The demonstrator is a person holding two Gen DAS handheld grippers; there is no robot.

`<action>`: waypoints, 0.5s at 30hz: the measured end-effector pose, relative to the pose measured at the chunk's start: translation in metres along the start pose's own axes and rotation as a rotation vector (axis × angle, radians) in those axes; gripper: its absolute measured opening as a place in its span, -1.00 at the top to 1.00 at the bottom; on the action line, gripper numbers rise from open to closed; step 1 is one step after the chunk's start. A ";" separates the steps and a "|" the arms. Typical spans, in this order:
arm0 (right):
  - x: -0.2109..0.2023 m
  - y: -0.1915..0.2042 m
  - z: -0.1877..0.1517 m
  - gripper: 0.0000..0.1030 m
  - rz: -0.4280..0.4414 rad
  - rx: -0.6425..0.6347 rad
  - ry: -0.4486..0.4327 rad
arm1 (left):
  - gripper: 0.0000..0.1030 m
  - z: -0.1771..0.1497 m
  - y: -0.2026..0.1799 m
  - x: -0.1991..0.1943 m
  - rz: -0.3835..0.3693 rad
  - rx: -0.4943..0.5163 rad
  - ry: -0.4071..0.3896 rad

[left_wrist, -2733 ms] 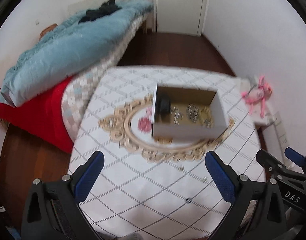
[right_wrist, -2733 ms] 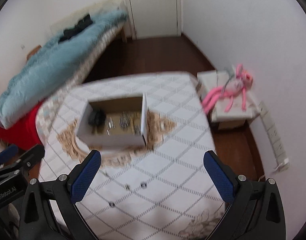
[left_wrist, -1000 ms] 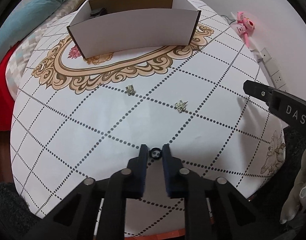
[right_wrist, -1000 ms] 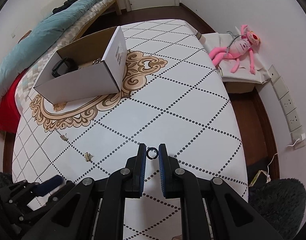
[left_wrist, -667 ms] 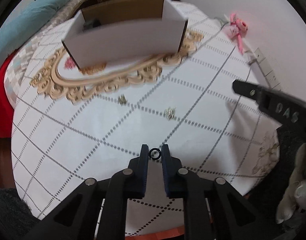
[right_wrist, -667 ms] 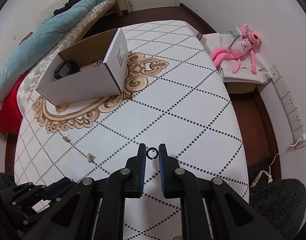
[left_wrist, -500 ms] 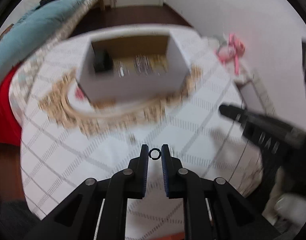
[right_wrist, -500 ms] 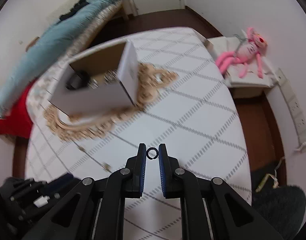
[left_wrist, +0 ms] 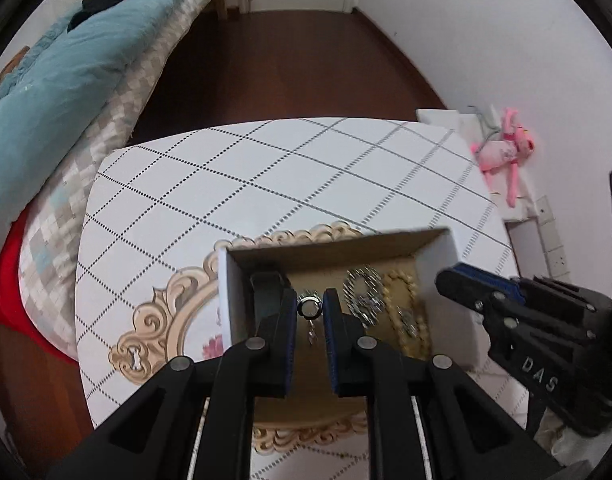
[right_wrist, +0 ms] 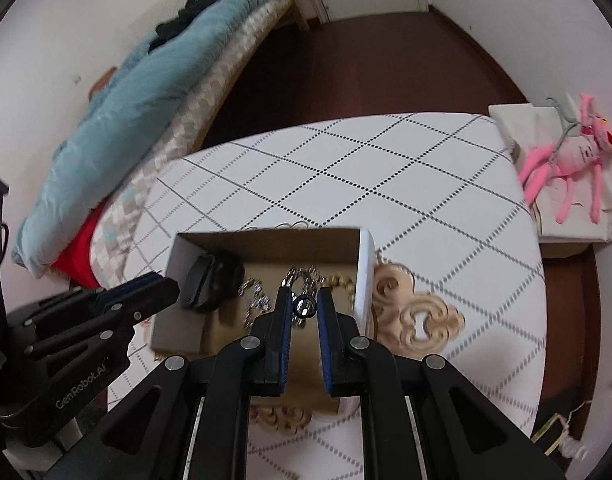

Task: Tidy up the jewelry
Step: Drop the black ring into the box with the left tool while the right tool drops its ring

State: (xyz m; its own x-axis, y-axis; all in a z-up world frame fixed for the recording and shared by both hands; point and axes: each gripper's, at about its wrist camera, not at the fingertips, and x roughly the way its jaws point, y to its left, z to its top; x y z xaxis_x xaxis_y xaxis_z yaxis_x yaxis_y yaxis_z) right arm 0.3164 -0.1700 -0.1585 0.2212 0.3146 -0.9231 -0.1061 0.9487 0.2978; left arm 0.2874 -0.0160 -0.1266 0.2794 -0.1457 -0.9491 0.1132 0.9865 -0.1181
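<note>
An open cardboard box point(left_wrist: 450, 246) point(right_wrist: 368, 268) stands on the patterned table. Inside lie silver chains point(left_wrist: 364, 294) point(right_wrist: 301, 276), a gold chain point(left_wrist: 406, 292) and a black band point(left_wrist: 265, 288) point(right_wrist: 209, 284). My left gripper point(left_wrist: 310, 307) hangs over the box's left half, shut on a small ring point(left_wrist: 310, 307). My right gripper point(right_wrist: 304, 306) hangs over the box's right half, shut on another small ring point(right_wrist: 304, 306). Each gripper shows at the edge of the other's view: the right gripper point(left_wrist: 482, 292) and the left gripper point(right_wrist: 145, 288).
The table point(left_wrist: 265, 168) point(right_wrist: 386, 168) has a white dotted-diamond top with a gold ornament. A bed with a blue blanket point(left_wrist: 65, 52) point(right_wrist: 153, 80) lies to the left. A pink plush toy point(left_wrist: 502, 148) point(right_wrist: 566, 152) rests on a white stand at the right. Dark wood floor lies beyond.
Both grippers have moved forward across the table, each with its ring, and now hang above the open box. The loose earrings on the table have left the views.
</note>
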 end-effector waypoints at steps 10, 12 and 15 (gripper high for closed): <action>-0.001 -0.010 0.007 0.33 -0.050 0.008 -0.007 | -0.49 0.017 0.015 -0.012 0.047 -0.066 -0.041; -0.007 -0.011 0.004 0.21 -0.058 0.011 -0.019 | -0.49 0.011 0.019 -0.017 0.069 -0.074 -0.059; -0.014 -0.010 -0.002 0.10 -0.101 -0.001 -0.036 | -0.75 0.000 0.024 -0.020 0.111 -0.087 -0.063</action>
State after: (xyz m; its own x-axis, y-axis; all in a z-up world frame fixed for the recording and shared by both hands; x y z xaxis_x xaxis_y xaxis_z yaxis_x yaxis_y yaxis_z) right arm 0.3122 -0.1842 -0.1491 0.2659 0.2183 -0.9390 -0.0824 0.9756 0.2035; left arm 0.2841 0.0108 -0.1105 0.3451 -0.0374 -0.9378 -0.0034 0.9992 -0.0411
